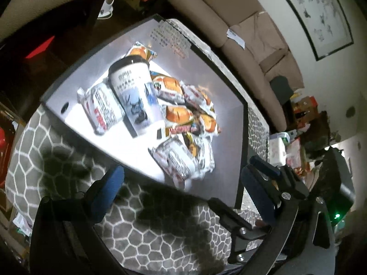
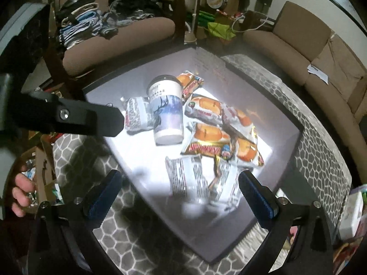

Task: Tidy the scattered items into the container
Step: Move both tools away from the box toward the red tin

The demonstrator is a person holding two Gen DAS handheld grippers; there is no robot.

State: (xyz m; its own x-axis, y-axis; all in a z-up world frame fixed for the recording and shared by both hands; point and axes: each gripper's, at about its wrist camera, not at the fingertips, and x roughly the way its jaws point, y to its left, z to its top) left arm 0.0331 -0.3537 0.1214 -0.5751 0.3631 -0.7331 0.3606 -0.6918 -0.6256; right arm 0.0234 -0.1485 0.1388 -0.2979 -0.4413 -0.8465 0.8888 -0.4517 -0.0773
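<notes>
A dark-rimmed container [image 1: 245, 149] [image 2: 275, 194] with a pale floor holds the items. Inside, a white paper cup [image 1: 135, 94] [image 2: 166, 112] with a deer print lies on its side. Orange snack packets [image 1: 179, 114] [image 2: 206, 107] are heaped beside it, and white-backed packets [image 1: 183, 160] [image 2: 183, 178] lie at the near end. One more packet [image 1: 98, 110] [image 2: 137, 114] rests left of the cup. My left gripper [image 1: 183, 183] hangs open over the near rim, empty. My right gripper [image 2: 181, 194] is open too, nothing between its blue pads [image 2: 105, 194].
The container sits on a grey honeycomb-patterned cover [image 1: 68, 151] [image 2: 321, 149]. A brown sofa [image 1: 240, 34] [image 2: 298, 34] curves behind it, with piled clothes [image 2: 91, 20] on a seat. A hand [image 2: 23, 190] shows at the left edge. A white box [image 2: 351, 213] stands at the right.
</notes>
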